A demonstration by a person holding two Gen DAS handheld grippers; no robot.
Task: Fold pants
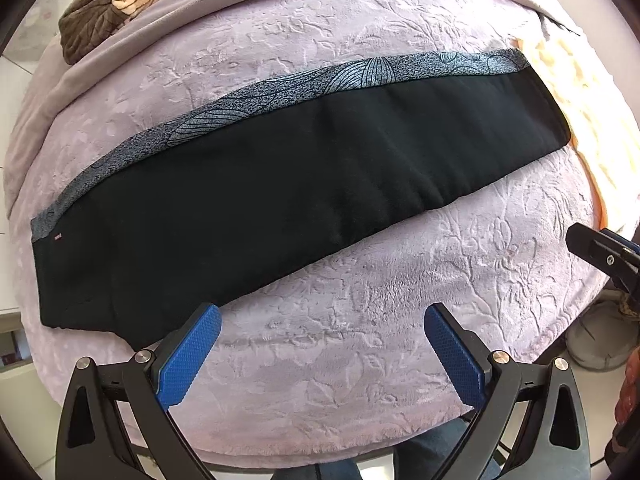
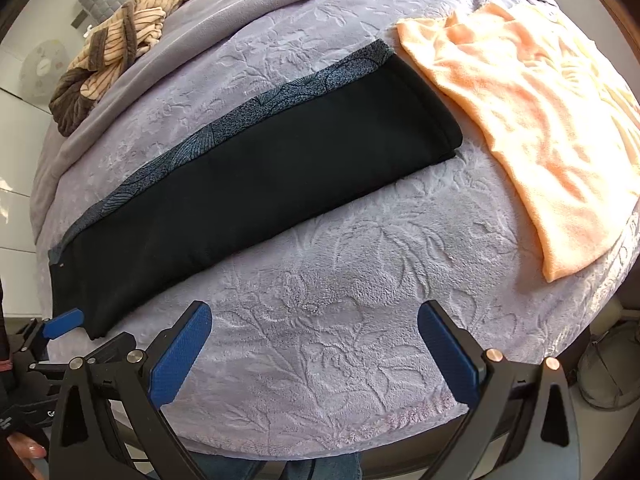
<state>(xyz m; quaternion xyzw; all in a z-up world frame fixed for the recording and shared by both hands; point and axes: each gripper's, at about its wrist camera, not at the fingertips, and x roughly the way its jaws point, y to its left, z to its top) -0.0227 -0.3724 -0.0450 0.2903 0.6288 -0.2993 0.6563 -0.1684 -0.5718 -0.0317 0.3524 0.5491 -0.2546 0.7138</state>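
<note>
Black pants (image 1: 280, 184) with a grey patterned side stripe (image 1: 320, 80) lie flat on the bed, folded lengthwise into one long band running from near left to far right. They show the same way in the right wrist view (image 2: 256, 176). My left gripper (image 1: 322, 320) is open and empty, just in front of the pants' near left end. My right gripper (image 2: 314, 318) is open and empty, over the blanket in front of the pants. The left gripper's blue pad (image 2: 62, 323) shows at the right wrist view's left edge; the right gripper (image 1: 600, 248) shows at the left wrist view's right edge.
A lilac embossed blanket (image 2: 360, 280) covers the bed. A peach towel (image 2: 532, 120) lies at the right, beside the pants' far end. A brown and cream striped garment (image 2: 120, 52) lies bunched at the far left. The bed's front edge is just below the grippers.
</note>
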